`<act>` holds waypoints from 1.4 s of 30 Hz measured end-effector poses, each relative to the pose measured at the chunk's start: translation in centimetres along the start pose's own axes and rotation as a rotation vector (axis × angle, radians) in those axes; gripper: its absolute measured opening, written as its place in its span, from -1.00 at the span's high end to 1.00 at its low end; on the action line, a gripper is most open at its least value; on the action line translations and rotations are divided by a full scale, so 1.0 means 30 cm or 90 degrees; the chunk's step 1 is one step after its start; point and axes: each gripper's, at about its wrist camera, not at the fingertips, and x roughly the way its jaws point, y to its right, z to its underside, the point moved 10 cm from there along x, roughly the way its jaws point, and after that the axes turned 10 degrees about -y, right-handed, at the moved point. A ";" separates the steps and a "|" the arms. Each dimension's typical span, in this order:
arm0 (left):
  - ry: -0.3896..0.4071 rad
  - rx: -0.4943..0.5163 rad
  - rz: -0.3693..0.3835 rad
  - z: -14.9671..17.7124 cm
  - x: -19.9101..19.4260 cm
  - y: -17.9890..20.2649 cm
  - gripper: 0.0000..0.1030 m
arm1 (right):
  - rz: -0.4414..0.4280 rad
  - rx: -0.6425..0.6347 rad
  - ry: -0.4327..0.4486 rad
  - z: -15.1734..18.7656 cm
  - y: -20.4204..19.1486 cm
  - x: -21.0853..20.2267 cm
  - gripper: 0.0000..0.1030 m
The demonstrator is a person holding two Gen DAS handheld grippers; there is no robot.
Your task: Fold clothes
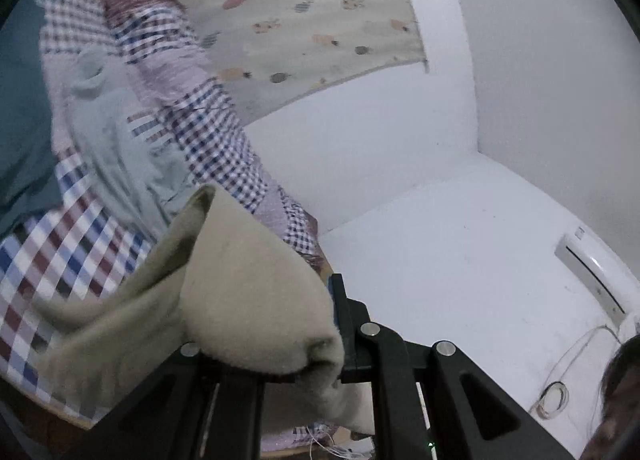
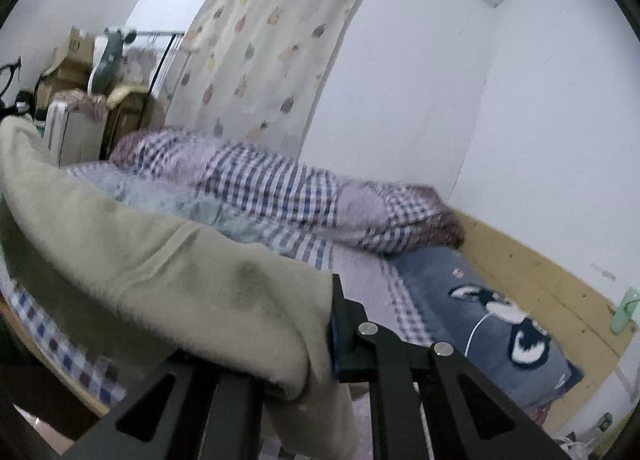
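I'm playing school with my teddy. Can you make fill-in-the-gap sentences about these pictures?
1. Both grippers' fingers are pinching a ____ coloured garment.
2. The bedding has a ____ pattern.
3. The curtain hangs on a ____ wall.
4. The dark blue pillow shows a big cartoon ____.

Missing words: beige; checked; white; eye
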 end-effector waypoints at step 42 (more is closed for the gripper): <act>-0.084 -0.200 -0.344 -0.383 0.717 -1.066 -0.29 | -0.265 0.295 -0.517 0.340 -0.083 1.498 -0.14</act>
